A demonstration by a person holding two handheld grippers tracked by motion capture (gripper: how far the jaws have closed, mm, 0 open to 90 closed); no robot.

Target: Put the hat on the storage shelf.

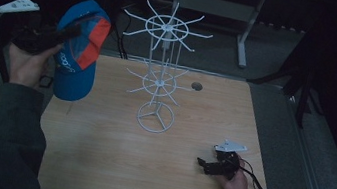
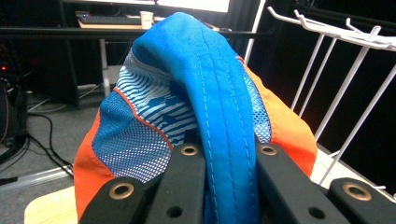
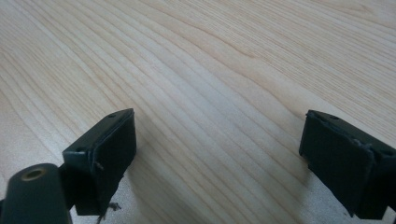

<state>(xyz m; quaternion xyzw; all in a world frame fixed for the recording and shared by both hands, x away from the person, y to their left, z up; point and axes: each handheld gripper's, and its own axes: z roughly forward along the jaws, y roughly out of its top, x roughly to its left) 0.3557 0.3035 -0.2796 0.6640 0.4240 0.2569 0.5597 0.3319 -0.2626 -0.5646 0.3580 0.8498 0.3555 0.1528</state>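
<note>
Your left tool clamps cap brim, held above desk's far-left corner beside wire rack. Right tool wide, near-right edge. Likely next: hook cap on rack arm.

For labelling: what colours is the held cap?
Blue with orange panels, cap; clearest in the left gripper view.

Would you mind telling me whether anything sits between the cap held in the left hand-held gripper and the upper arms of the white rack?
Nothing visible does. The left hand-held gripper is shut on the cap, held up left of the white rack, with open air between them. The right hand-held gripper rests open, low on the table, away from that path.
</note>
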